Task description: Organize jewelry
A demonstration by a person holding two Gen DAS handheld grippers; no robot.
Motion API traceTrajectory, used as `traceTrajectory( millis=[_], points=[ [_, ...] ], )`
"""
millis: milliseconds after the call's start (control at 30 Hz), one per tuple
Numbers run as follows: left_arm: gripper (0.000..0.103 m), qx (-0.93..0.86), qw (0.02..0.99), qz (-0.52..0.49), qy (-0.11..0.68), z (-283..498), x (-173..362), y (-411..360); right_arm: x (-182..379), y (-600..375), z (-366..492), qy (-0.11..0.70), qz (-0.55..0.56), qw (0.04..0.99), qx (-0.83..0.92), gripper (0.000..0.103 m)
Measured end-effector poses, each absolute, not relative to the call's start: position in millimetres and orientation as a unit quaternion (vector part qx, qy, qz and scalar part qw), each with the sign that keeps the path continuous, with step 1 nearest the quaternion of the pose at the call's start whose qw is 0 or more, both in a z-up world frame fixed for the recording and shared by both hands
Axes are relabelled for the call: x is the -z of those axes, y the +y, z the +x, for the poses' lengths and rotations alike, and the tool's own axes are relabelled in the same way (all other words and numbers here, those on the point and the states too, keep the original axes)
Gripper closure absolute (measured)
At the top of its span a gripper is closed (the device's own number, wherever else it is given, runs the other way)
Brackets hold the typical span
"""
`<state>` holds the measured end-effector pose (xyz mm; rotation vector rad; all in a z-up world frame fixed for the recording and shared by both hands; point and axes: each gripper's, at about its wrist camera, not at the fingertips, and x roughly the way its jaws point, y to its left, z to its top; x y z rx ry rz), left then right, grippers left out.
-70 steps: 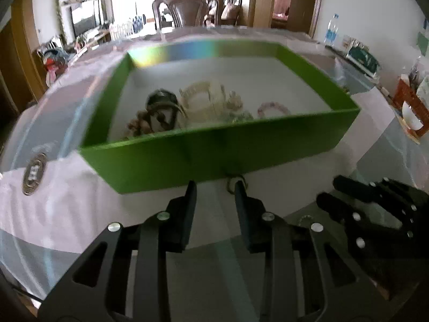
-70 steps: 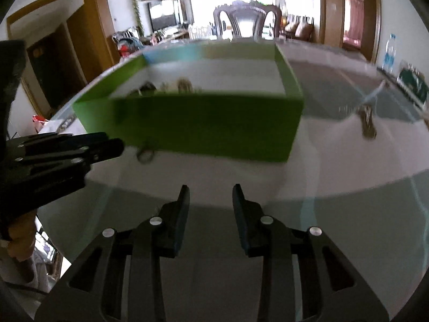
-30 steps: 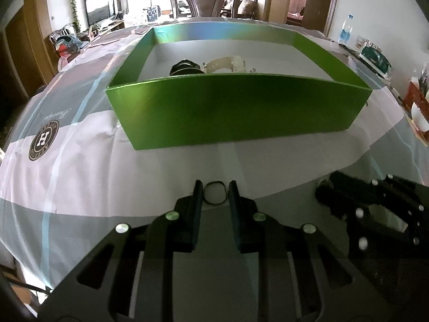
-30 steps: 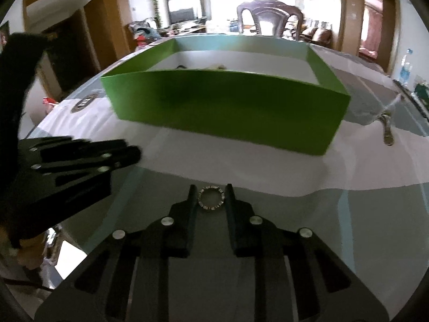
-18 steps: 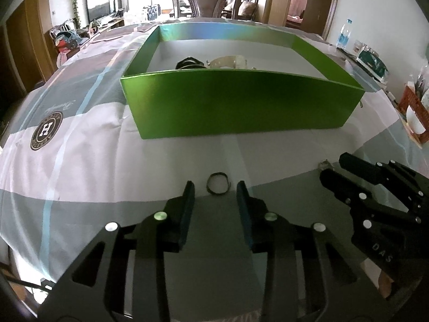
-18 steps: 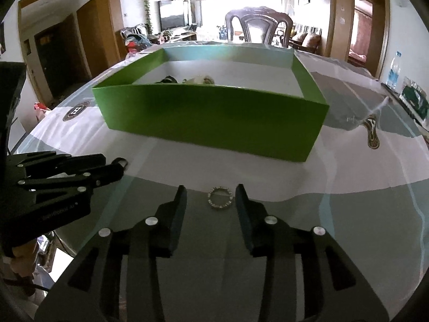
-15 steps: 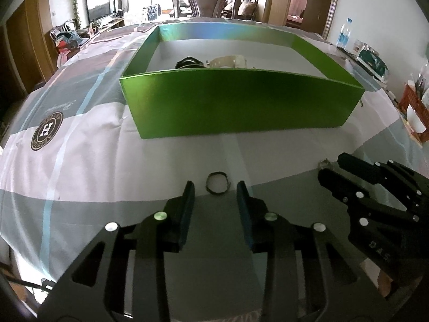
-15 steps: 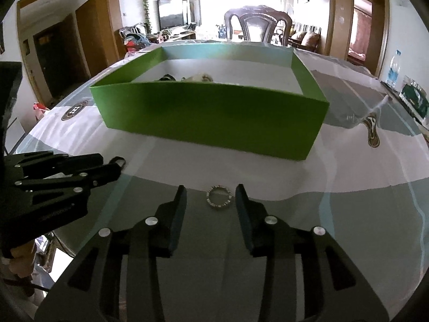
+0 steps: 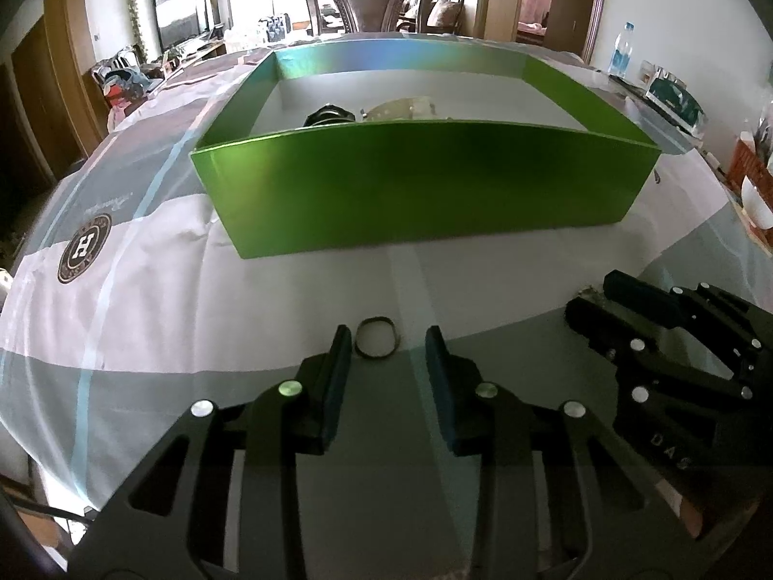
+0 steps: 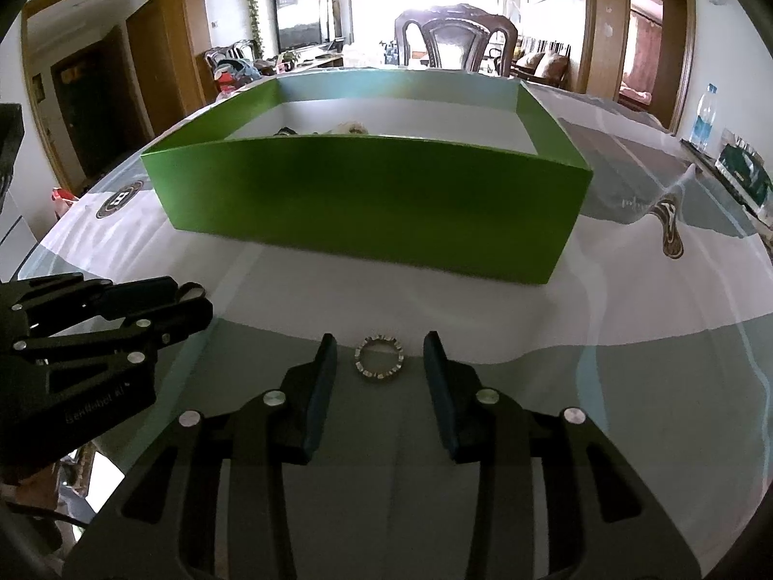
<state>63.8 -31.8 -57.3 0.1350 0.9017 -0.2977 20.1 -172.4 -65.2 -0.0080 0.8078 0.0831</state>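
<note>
A thin dark ring (image 9: 377, 319) lies on the cloth between the fingertips of my left gripper (image 9: 388, 333), close to the left pad; neither pad presses on it. A silver notched ring (image 10: 360, 360) lies between the tips of my right gripper (image 10: 379, 340), whose jaws are closing with a gap on both sides. Beyond both stands the green box (image 9: 425, 193) (image 10: 367, 193), holding a dark bracelet (image 9: 328, 116) and a pale bracelet (image 9: 401, 106). The right gripper (image 9: 592, 296) shows at the right of the left wrist view, the left gripper (image 10: 193, 298) at the left of the right wrist view.
A grey and white tablecloth (image 9: 145, 290) with round logos (image 9: 84, 249) covers the glass-topped table. A dark wooden chair (image 9: 369, 5) stands behind the box. A water bottle (image 9: 621, 50), a teal pack (image 9: 674, 96) and a white bowl (image 9: 756, 203) sit along the right edge.
A second ago each gripper was shut on its ring. Both jaws have since spread, and each ring now lies free on the cloth between the fingertips. Neither hand has shifted much.
</note>
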Motion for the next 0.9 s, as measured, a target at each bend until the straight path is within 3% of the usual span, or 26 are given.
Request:
traceTrajectory(
  millis=[133, 400, 567, 733, 833, 900],
  points=[
    [0.086, 0.148, 0.887, 0.066, 0.432, 63.4, 57.5, -31.1, 65.4, -174.1, 20.0, 0.391, -0.003, 0.919, -0.042, 0.081],
    [0.086, 0.148, 0.888, 0.063, 0.431, 62.6, 57.9, -29.8, 65.2, -177.8, 20.4, 0.392, 0.005, 0.919, -0.041, 0.082],
    [0.071, 0.156, 0.886, 0.052, 0.433, 61.8, 57.6, -28.4, 64.6, -178.1, 19.4, 0.393, 0.008, 0.919, -0.044, 0.076],
    [0.07, 0.151, 0.889, 0.064, 0.427, 61.5, 59.0, -32.1, 65.5, -174.7, 20.5, 0.388, -0.001, 0.921, -0.043, 0.072],
    [0.085, 0.151, 0.891, 0.068, 0.423, 61.7, 59.1, -34.4, 65.6, -175.4, 21.4, 0.387, -0.002, 0.921, -0.046, 0.082],
    [0.086, 0.149, 0.891, 0.071, 0.424, 62.4, 58.4, -35.1, 65.1, -177.8, 21.8, 0.388, 0.004, 0.921, -0.048, 0.082]
  ],
)
